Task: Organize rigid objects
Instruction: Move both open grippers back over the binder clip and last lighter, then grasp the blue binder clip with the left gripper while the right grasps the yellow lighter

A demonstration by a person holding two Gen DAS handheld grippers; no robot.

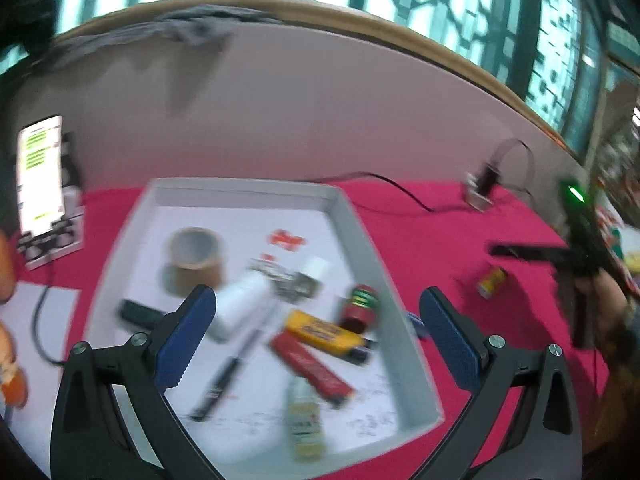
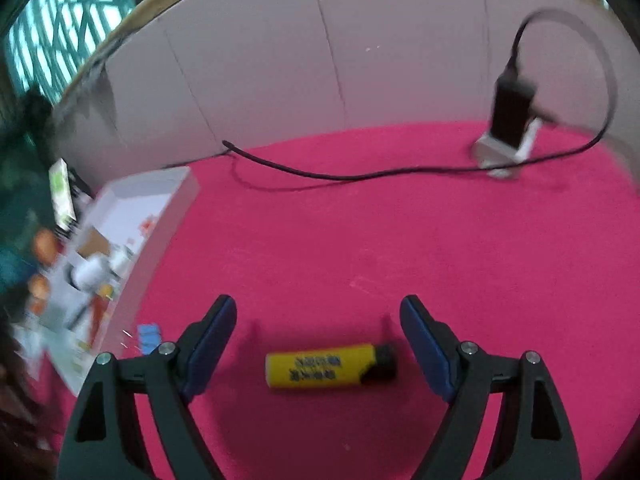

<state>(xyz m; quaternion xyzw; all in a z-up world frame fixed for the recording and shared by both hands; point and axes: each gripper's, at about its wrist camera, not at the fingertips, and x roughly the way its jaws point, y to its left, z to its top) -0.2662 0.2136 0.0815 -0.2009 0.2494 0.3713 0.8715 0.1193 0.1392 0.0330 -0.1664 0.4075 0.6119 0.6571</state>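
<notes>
With the white tray largely filled, the right gripper, fingers spread, frames a yellow lighter low in frame for pinching next, the left gripper spread and empty.

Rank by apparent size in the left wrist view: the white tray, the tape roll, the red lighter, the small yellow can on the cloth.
1. white tray
2. tape roll and red lighter: too alike to rank
3. yellow can, though it lies farther off
</notes>
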